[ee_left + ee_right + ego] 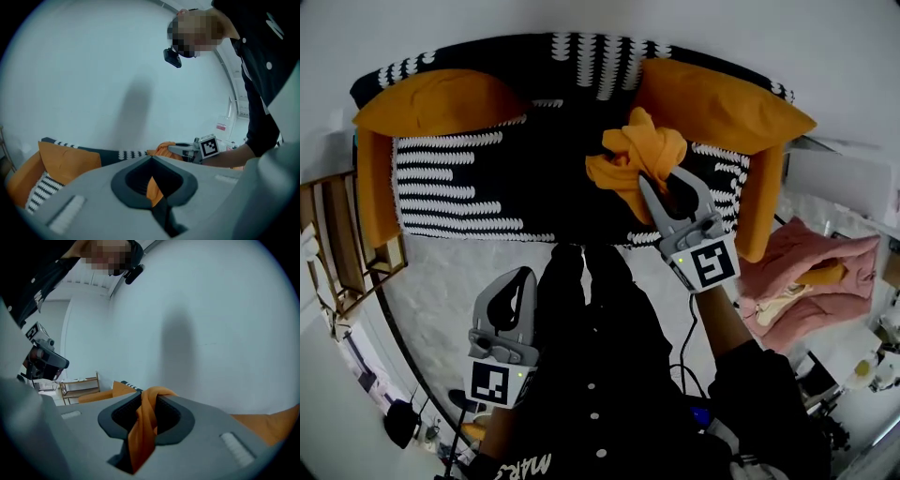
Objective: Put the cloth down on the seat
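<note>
Right tool (664, 183) is closed on a bunched orange cloth (630, 155). In the right gripper view a twisted strand of it is seen pinched between the pads and trailing down below them. The cloth is held over the right part of the black-and-white striped seat (469, 187) of a small sofa, between two orange cushions, one far left (431, 98) and one far right (722, 98). Whether the lowest folds are touching the seat cannot be told from the head view.

Left tool (523, 279) is held low and near, beside the person's leg and well apart from the cloth. Its jaws are brought together at the tips, and no cloth is seen hanging from it in the head view. An orange sliver shows in the gap in its own view, which is judged to be background.

The step in hand is judged to be the lowering and release. The bundle should be brought down until its weight is taken by the seat, and only then should the jaws be parted. Because the strand is twisted round the pads, a snag on release is likely. The jaws should be opened wide and the tool drawn straight back toward the near edge, so the cloth is not dragged off the seat. The open striped area should be aimed for, not the right cushion.
</note>
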Action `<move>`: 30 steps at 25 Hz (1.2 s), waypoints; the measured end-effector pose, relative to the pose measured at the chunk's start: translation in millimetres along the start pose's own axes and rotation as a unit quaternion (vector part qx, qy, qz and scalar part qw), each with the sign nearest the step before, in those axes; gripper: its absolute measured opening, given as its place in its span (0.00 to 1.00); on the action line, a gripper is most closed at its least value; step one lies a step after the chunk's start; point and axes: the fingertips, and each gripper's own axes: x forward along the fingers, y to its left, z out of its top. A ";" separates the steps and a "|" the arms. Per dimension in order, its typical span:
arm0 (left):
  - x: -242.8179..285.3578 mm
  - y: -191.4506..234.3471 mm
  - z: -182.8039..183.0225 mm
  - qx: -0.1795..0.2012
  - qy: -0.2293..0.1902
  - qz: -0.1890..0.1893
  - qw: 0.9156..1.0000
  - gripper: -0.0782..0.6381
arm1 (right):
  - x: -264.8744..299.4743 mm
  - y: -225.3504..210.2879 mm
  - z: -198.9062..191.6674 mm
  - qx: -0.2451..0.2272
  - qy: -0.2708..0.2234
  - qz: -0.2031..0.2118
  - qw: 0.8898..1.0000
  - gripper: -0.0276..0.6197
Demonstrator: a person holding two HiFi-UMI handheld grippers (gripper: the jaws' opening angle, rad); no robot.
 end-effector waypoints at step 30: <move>40.2 -11.0 -120.8 -0.059 0.104 -0.006 0.993 0.11 | 130.2 -14.9 -327.6 -0.083 0.308 0.080 0.944 0.20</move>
